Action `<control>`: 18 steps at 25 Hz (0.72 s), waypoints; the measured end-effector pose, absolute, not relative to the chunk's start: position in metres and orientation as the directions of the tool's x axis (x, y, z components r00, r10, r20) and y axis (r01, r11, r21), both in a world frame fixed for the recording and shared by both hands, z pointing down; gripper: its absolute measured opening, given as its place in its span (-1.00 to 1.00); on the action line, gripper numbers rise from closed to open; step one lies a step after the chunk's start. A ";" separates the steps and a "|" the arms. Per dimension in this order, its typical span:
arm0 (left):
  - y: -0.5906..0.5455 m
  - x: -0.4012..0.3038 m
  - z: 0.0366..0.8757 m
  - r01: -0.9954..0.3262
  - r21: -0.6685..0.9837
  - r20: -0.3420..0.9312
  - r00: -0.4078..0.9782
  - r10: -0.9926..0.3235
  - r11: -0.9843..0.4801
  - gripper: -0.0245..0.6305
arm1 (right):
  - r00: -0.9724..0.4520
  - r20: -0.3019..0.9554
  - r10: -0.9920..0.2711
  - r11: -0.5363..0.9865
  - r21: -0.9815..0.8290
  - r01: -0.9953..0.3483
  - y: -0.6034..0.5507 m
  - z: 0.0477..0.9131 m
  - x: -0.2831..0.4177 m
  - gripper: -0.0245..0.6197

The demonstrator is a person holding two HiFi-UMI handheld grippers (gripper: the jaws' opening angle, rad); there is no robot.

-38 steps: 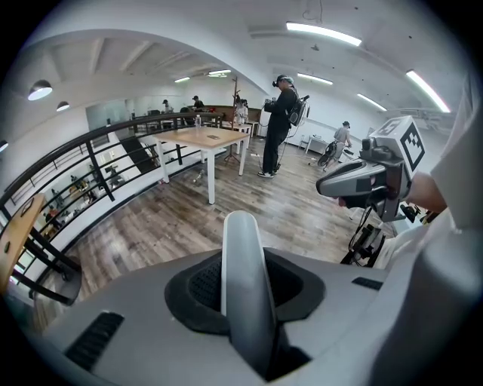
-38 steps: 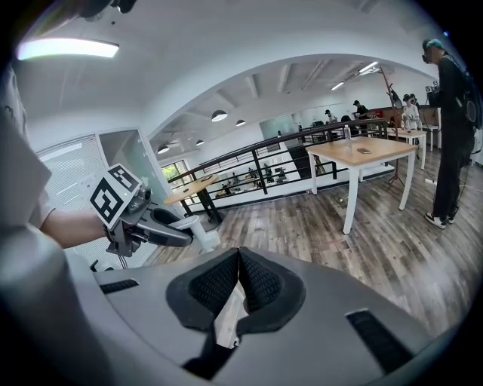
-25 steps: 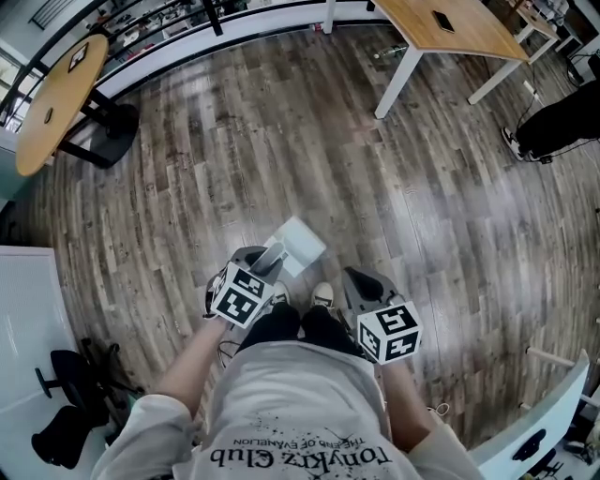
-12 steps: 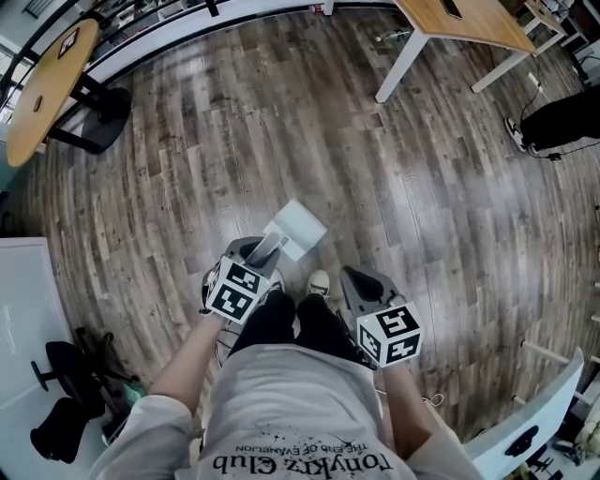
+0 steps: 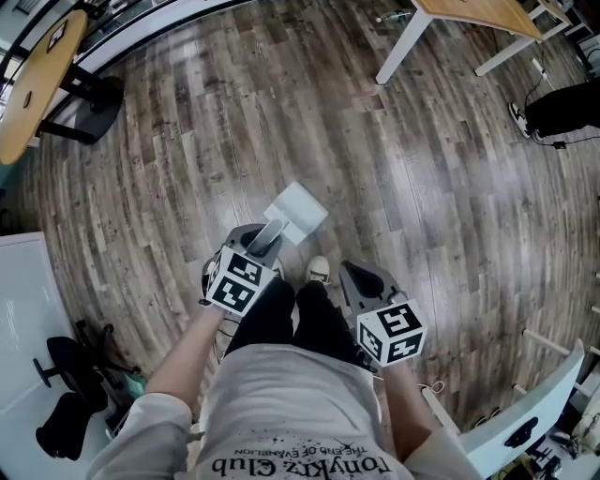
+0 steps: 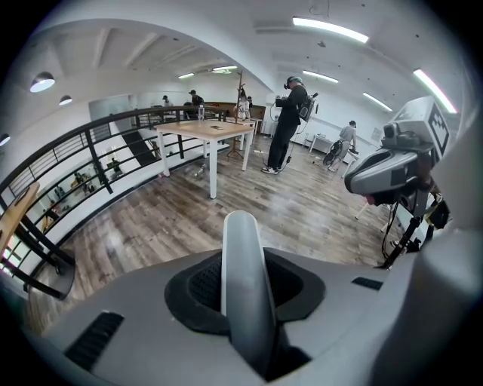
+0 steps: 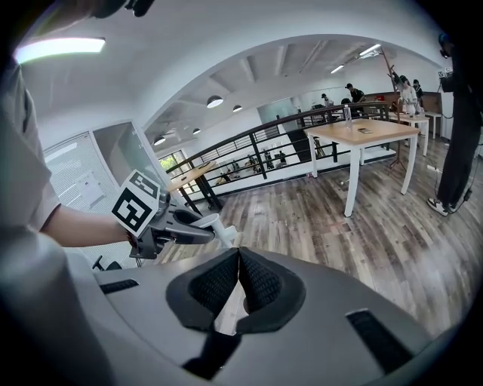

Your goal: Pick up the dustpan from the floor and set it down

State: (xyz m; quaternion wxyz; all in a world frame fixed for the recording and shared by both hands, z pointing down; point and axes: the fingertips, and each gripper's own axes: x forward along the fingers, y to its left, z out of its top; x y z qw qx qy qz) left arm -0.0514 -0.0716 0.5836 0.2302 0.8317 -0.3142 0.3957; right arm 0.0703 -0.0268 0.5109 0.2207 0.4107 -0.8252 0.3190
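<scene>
A pale grey dustpan point(image 5: 296, 213) hangs out over the wood floor in front of the person's shoes. Its tube handle point(image 5: 269, 237) runs back into my left gripper point(image 5: 251, 251), which is shut on it. In the left gripper view the handle point(image 6: 243, 286) sits upright between the black pads, and the pan is hidden below. My right gripper point(image 5: 361, 279) is held to the right of the legs, apart from the dustpan. Its pads meet at the tips with nothing between them point(image 7: 239, 252). The right gripper view shows the left gripper point(image 7: 175, 226) with the handle point(image 7: 213, 223) in it.
A wooden table with white legs point(image 5: 466, 11) stands at the back right, a round wooden table point(image 5: 36, 89) at the back left. A black bag point(image 5: 64, 405) lies at the lower left by a white panel point(image 5: 19, 309). Several people point(image 6: 290, 124) stand far off.
Both grippers have sunk a little, the dustpan still in the left one. The head view has shifted, so the tables sit nearer the top edge.
</scene>
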 end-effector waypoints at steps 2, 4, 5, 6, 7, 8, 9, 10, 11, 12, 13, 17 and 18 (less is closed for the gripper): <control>-0.075 -0.050 0.589 -0.702 0.127 0.806 0.485 -0.340 -0.701 -0.58 | -0.562 0.629 -0.538 0.450 -0.349 -0.822 -0.027 0.514 0.073 -0.84; -0.078 -0.049 0.595 -0.700 0.121 0.808 0.481 -0.340 -0.703 -0.58 | -0.560 0.632 -0.536 0.444 -0.353 -0.824 -0.026 0.517 0.074 -0.84; -0.079 -0.049 0.598 -0.700 0.118 0.808 0.480 -0.341 -0.705 -0.58 | -0.559 0.634 -0.535 0.441 -0.355 -0.824 -0.025 0.519 0.075 -0.84; -0.080 -0.049 0.601 -0.698 0.116 0.808 0.480 -0.341 -0.707 -0.58 | -0.559 0.636 -0.533 0.439 -0.357 -0.825 -0.025 0.520 0.075 -0.84; -0.080 -0.049 0.604 -0.696 0.115 0.809 0.480 -0.340 -0.709 -0.58 | -0.558 0.637 -0.531 0.436 -0.359 -0.825 -0.025 0.521 0.074 -0.84; -0.081 -0.048 0.607 -0.693 0.114 0.810 0.480 -0.338 -0.712 -0.58 | -0.558 0.639 -0.530 0.432 -0.362 -0.826 -0.025 0.522 0.074 -0.84; -0.081 -0.048 0.609 -0.691 0.114 0.811 0.480 -0.335 -0.714 -0.58 | -0.557 0.641 -0.529 0.428 -0.366 -0.827 -0.025 0.523 0.075 -0.84; -0.081 -0.048 0.613 -0.688 0.113 0.812 0.480 -0.333 -0.717 -0.58 | -0.557 0.642 -0.527 0.424 -0.369 -0.827 -0.024 0.524 0.075 -0.84; -0.081 -0.047 0.616 -0.684 0.111 0.813 0.480 -0.330 -0.721 -0.58 | -0.557 0.642 -0.526 0.419 -0.374 -0.827 -0.024 0.526 0.076 -0.84; -0.081 -0.046 0.620 -0.681 0.109 0.813 0.480 -0.329 -0.725 -0.58 | -0.559 0.643 -0.524 0.416 -0.379 -0.827 -0.023 0.528 0.076 -0.84; -0.081 -0.046 0.624 -0.677 0.107 0.814 0.480 -0.327 -0.728 -0.58 | -0.561 0.644 -0.521 0.413 -0.385 -0.826 -0.023 0.530 0.076 -0.84; -0.081 -0.048 0.634 -0.666 0.099 0.814 0.482 -0.325 -0.740 -0.58 | -0.567 0.643 -0.515 0.408 -0.398 -0.822 -0.021 0.534 0.073 -0.84; -0.081 -0.048 0.635 -0.663 0.098 0.813 0.483 -0.324 -0.742 -0.58 | -0.568 0.643 -0.514 0.407 -0.400 -0.821 -0.021 0.535 0.074 -0.85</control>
